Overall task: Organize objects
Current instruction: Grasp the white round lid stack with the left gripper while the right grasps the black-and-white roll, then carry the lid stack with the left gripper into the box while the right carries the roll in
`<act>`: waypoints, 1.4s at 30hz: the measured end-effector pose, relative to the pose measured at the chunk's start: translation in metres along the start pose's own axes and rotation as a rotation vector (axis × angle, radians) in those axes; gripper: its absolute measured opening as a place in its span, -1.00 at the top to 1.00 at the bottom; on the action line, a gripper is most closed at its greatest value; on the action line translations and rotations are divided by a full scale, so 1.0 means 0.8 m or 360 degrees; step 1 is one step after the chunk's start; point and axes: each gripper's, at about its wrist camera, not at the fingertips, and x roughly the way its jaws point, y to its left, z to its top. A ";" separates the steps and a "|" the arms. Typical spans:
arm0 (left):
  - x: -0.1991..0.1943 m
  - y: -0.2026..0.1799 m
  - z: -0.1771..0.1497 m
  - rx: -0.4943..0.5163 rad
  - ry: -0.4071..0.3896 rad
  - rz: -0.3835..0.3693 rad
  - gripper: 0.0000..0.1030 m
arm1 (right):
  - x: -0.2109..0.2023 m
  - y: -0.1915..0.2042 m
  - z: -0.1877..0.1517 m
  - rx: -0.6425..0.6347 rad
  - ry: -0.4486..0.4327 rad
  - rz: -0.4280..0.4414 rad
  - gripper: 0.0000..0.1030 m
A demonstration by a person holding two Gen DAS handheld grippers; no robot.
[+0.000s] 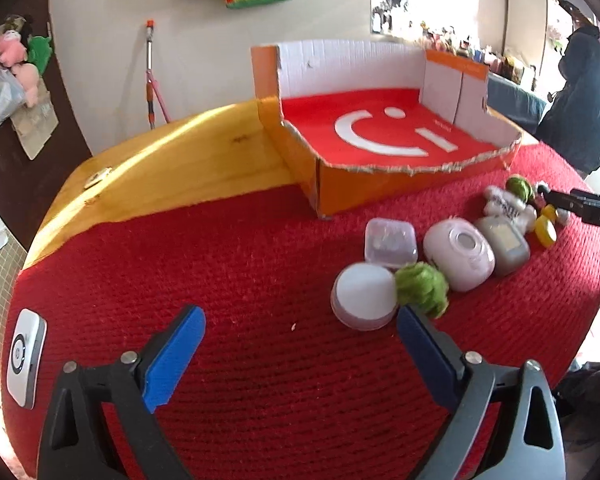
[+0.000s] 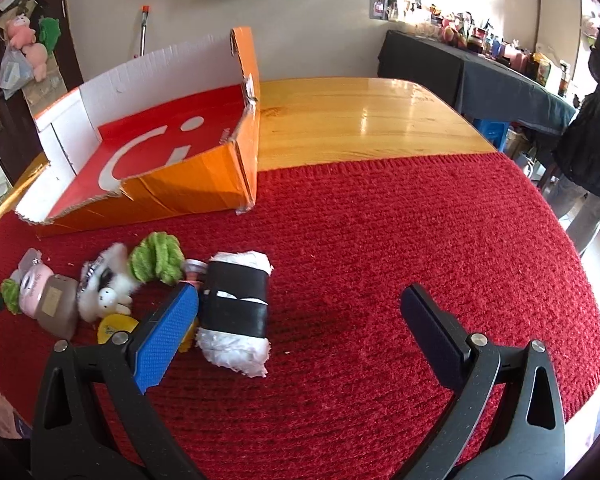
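Where toys [image 1: 504, 210] cluster, box [image 1: 380, 184] behind

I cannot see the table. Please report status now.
Left gripper open, empty. Right gripper open, empty. Orange box empty; small items on red mat. Path clear.

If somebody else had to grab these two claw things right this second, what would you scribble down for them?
Left gripper: open, nothing between its fingers, over the red mat, just short of the white round tub.
Right gripper: open, holding nothing; the black-and-white plush roll lies beside its blue finger.
Things: green pompom, clear lidded box, pink-white round case, grey box and white plush toy sit bunched on the mat.
Done: nothing; the orange cardboard tray holds no items.
Left: presumably move every item into the tray.
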 end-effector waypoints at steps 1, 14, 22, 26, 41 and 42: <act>0.003 -0.001 0.000 0.0013 0.0004 0.0002 -0.92 | 0.001 -0.001 0.000 0.0003 0.0004 0.0001 -1.00; 0.024 -0.016 0.011 0.0134 0.0012 -0.0035 -0.70 | 0.011 -0.003 -0.010 -0.0040 0.0030 0.0010 -0.86; 0.022 -0.018 0.011 0.0078 -0.0024 -0.0213 0.10 | 0.004 0.019 -0.016 -0.0130 -0.0022 0.0053 -0.20; 0.021 -0.020 0.010 0.0065 -0.0046 -0.0223 0.17 | 0.000 0.027 -0.020 -0.0158 -0.0045 0.0128 0.37; -0.011 -0.014 0.015 -0.0026 -0.0127 -0.0198 0.18 | -0.026 0.028 -0.008 -0.0127 -0.0106 0.0207 0.39; -0.016 -0.013 0.018 -0.0034 -0.0145 -0.0205 0.18 | -0.027 0.029 -0.006 -0.0129 -0.0111 0.0210 0.39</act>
